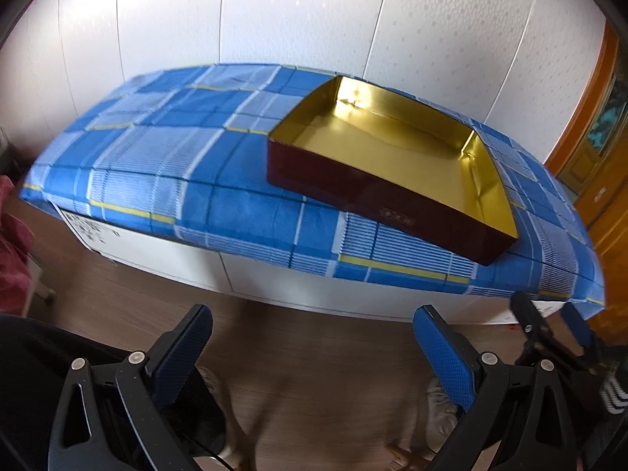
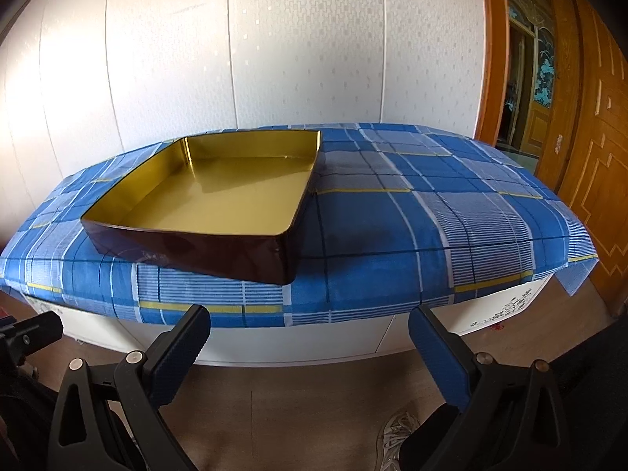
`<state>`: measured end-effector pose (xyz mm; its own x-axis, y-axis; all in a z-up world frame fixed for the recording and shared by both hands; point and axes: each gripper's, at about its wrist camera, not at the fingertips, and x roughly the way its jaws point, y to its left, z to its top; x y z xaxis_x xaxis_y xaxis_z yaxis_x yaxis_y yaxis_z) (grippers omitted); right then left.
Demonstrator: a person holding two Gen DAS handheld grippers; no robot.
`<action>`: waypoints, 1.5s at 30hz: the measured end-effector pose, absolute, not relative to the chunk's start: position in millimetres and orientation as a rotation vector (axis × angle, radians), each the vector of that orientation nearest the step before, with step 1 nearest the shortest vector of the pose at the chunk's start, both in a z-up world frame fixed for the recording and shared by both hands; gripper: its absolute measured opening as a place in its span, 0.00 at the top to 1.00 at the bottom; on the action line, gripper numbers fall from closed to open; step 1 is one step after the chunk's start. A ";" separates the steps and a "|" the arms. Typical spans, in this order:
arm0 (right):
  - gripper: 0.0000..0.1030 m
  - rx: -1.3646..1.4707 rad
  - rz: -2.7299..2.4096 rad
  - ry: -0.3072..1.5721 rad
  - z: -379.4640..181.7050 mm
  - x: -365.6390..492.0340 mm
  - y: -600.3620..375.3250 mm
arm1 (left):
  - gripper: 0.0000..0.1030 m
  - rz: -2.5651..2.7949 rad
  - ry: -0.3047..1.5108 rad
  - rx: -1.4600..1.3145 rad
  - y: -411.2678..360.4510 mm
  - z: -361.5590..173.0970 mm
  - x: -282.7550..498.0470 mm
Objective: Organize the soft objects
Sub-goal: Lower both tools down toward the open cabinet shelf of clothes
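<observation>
A shallow tin box [image 1: 353, 192], dark red outside and gold inside, lies empty on a blue plaid cloth [image 1: 165, 165] over a white cabinet. The right wrist view shows the same box [image 2: 204, 251] left of centre on the cloth [image 2: 412, 227]. My left gripper [image 1: 314, 333] is open, held back from the cabinet over the floor, with nothing between its blue-padded fingers. My right gripper [image 2: 310, 333] is also open and empty, in front of the cabinet's front edge. No soft objects are visible on the cloth.
A white panelled wall [image 2: 274, 59] stands behind the cabinet, with a wooden door [image 2: 588, 137] to the right. Wood floor [image 1: 306, 384] lies below, with a shoe [image 2: 396, 435] on it. A red cloth [image 1: 11, 243] is at the left edge. The right gripper [image 1: 549, 325] shows in the left wrist view.
</observation>
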<state>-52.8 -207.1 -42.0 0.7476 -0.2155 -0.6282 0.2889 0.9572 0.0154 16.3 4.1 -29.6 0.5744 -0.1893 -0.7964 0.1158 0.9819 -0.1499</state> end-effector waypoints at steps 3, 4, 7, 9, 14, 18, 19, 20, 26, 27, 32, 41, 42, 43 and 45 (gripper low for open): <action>0.00 0.086 -0.232 0.698 -48.3 -50.1 -204.2 | 0.00 -0.164 0.963 -0.083 5.7 -33.9 18.6; 0.00 0.075 -0.223 0.706 -50.4 -49.4 -202.9 | 0.00 -0.154 0.963 -0.078 6.0 -34.9 18.9; 0.00 0.033 -0.177 0.744 -58.7 -46.2 -198.1 | 0.00 -0.126 0.950 -0.036 6.5 -37.9 18.4; 0.01 0.012 -0.152 0.761 -64.7 -44.7 -195.5 | 0.00 -0.130 0.963 -0.031 9.7 -41.4 19.0; 0.03 -0.073 -0.083 0.883 -86.0 -35.5 -190.8 | 0.00 -0.130 1.032 0.020 12.9 -63.3 24.2; 0.04 -0.261 -0.021 0.987 -111.0 -25.2 -176.0 | 0.00 -0.164 1.150 0.073 12.5 -91.4 31.1; 0.04 -0.334 -0.007 1.003 -119.0 -23.6 -170.7 | 0.00 -0.173 1.167 0.074 13.2 -95.0 32.1; 0.04 -0.397 0.005 1.016 -126.4 -22.4 -166.2 | 0.00 -0.186 1.185 0.070 14.1 -99.2 33.3; 0.04 -0.635 0.072 1.092 -168.6 -15.7 -152.5 | 0.00 -0.230 1.247 0.157 7.8 -119.6 41.1; 0.04 -0.650 0.078 1.103 -173.3 -15.0 -152.1 | 0.00 -0.234 1.253 0.200 3.7 -123.1 42.3; 0.04 -0.787 0.105 1.155 -203.5 -4.4 -162.9 | 0.00 -0.267 1.250 0.469 -23.1 -141.8 45.9; 0.04 -1.150 0.032 1.172 -265.6 18.8 -187.1 | 0.00 -0.285 1.134 0.808 -49.8 -175.8 57.9; 0.04 -1.149 0.025 1.179 -267.6 22.0 -190.9 | 0.00 -0.296 1.121 0.856 -53.3 -182.7 57.7; 0.04 -1.154 0.023 1.186 -270.1 25.4 -195.0 | 0.00 -0.302 1.115 0.890 -56.0 -187.1 56.5; 0.04 -1.200 0.006 1.180 -276.4 29.3 -200.7 | 0.00 -0.318 1.090 1.007 -61.8 -200.9 50.1</action>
<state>29.3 -200.7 -276.4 0.4536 -0.5523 -0.6994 -0.5592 0.4347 -0.7059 50.1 -61.8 -200.9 0.4704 0.2423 -0.8486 0.6602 0.5414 0.5206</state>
